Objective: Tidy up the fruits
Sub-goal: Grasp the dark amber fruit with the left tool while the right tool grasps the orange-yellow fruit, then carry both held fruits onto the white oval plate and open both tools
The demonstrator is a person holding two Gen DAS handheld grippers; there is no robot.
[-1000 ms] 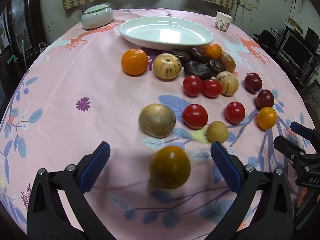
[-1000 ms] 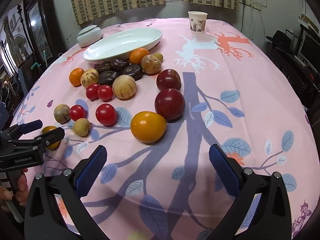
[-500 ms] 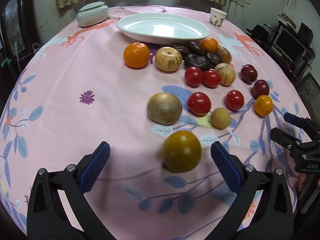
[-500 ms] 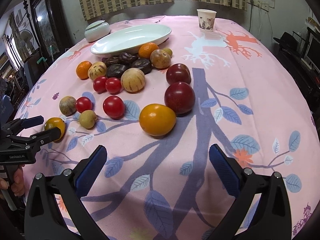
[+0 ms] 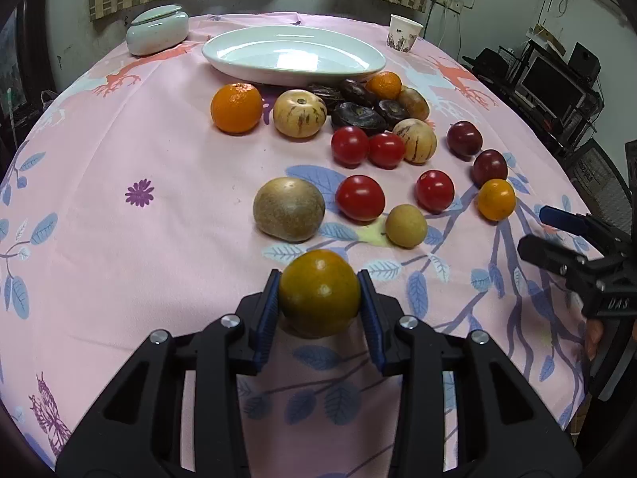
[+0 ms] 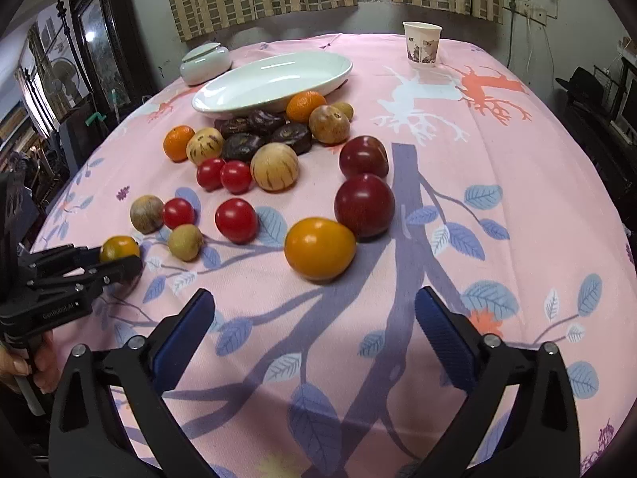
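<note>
Two wrist views of a fruit-sorting task on a round table with a pink patterned cloth point(image 5: 119, 167). The left gripper point(image 5: 319, 306) has just been closing, and its blue pads point(image 5: 267, 310) now pinch a greenish-orange fruit point(image 5: 318, 292) at its widest part, one pad on each side. In the right wrist view the same fruit point(image 6: 118, 247) shows between the fingers of the left gripper point(image 6: 115, 259) at the left edge, and appears to sit on the cloth. The right gripper point(image 6: 314, 320) stands spread with nothing between its pads, which have just begun to narrow slightly; an orange-yellow fruit point(image 6: 319, 247) lies just ahead of it, touching a dark red plum point(image 6: 364, 205).

The empty white oval dish point(image 5: 223, 53) at the far side of the table is the likely destination, though the task does not say so.

Judged step: securing the grasp before a lift. To do it well, the pads should stay level across the fruit's middle so the round skin does not squirt forward. The lift should go straight up first, since a brown round fruit point(image 5: 289, 209) and a small tan fruit point(image 5: 406, 226) lie near, directly ahead. The carry should then pass above the red tomatoes point(image 5: 360, 203) and the dark wrinkled fruits point(image 5: 358, 115) clustered in front of the dish. Pressure should stay moderate; the fruit's firmness cannot be told.
</note>
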